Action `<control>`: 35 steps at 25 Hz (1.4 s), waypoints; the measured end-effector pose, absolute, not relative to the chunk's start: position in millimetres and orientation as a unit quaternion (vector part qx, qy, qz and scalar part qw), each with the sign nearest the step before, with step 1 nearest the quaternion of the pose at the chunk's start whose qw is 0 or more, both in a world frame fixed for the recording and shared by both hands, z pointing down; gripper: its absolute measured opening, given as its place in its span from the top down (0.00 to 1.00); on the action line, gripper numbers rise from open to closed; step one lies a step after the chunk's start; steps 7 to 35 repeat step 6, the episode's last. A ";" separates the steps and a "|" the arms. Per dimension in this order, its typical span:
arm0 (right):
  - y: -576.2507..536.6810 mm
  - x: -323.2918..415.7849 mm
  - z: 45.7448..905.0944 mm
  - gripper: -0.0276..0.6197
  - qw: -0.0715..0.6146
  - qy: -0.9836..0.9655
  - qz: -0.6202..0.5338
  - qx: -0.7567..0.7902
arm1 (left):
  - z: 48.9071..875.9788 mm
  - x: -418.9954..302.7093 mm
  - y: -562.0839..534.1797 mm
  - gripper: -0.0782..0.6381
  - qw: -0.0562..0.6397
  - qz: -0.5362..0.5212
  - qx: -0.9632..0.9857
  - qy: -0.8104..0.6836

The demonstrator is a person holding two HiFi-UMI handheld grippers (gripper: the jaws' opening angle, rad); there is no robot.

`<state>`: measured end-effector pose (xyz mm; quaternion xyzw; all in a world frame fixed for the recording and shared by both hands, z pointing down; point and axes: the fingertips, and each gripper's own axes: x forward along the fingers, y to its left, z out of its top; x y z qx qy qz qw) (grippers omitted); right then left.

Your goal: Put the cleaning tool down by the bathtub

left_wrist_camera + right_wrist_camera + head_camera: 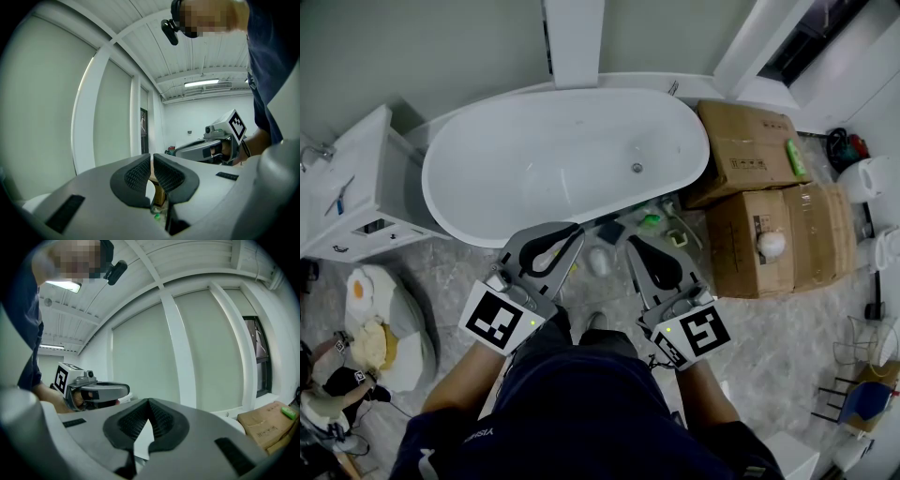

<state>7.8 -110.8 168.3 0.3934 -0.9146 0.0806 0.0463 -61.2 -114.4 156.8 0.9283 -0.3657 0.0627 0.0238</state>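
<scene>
The white bathtub (pixel 487 141) lies just ahead of me in the head view. My left gripper (pixel 575 231) and right gripper (pixel 636 244) are held side by side at its near rim, both shut with nothing between the pads. Each gripper view shows the black ribbed pads meeting at the tips: the left gripper (pixel 152 156) and the right gripper (pixel 149 401). On the floor by the tub, between and beyond the jaws, lie small items: a pale lump (pixel 598 261), a dark pad (pixel 610 232) and a green piece (pixel 651 220). Which of them is the cleaning tool I cannot tell.
Two cardboard boxes (pixel 750 150) (pixel 778 239) stand right of the tub, a green bottle (pixel 795 157) on the far one and a white ball (pixel 772 245) on the near one. A white vanity cabinet (pixel 356 187) stands at the left. Clutter lies at the lower left (pixel 370 323).
</scene>
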 end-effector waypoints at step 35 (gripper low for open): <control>-111.7 9.3 170.5 0.95 0.049 -0.914 0.083 0.395 | 158.8 -61.1 -115.3 0.83 0.024 0.066 0.928 -0.366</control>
